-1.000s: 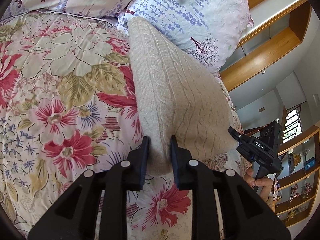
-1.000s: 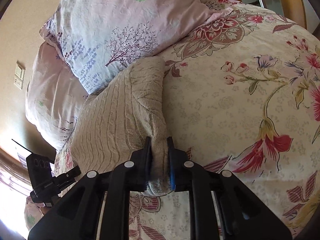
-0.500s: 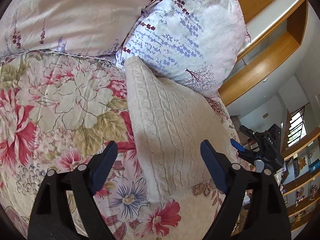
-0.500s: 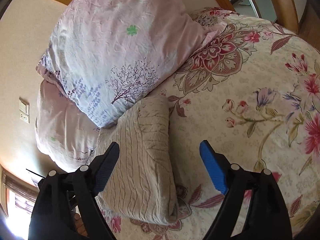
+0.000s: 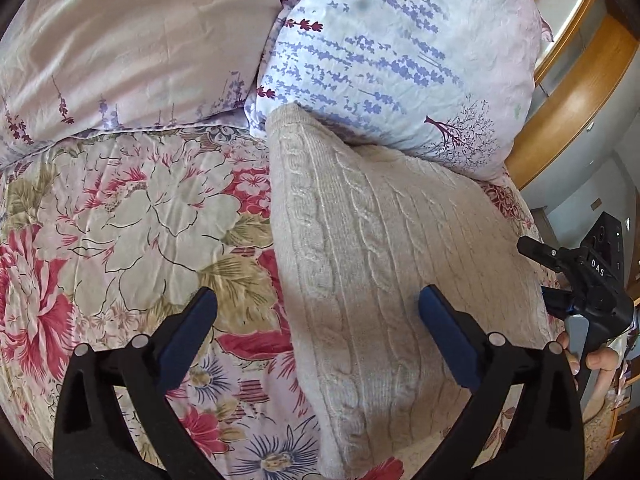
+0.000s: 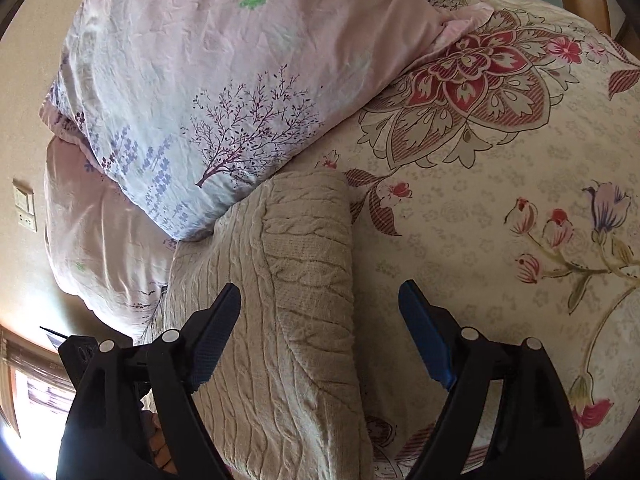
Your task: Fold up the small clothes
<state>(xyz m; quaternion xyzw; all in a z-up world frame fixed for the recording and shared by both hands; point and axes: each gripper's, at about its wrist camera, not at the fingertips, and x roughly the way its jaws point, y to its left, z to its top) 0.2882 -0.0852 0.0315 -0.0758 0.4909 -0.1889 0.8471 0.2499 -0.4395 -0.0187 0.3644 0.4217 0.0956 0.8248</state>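
While both grippers' fingers [image 5: 444,336] spread opening above it, the sweater's [image 5: 372,264] far edge touches the pillow [image 5: 400,60].

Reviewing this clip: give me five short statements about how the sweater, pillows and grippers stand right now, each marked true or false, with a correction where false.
1. The cream cable-knit sweater lies folded on the floral bedspread. True.
2. The left gripper is clamped on the sweater's edge. False: its pads stand wide apart and press on nothing.
3. The sweater's far end touches the lavender-print pillow. True.
4. The right gripper holds a sock. False: it is open, with only the sweater lying below it.
5. The sweater hangs off the bed. False: it rests flat on the bedspread.
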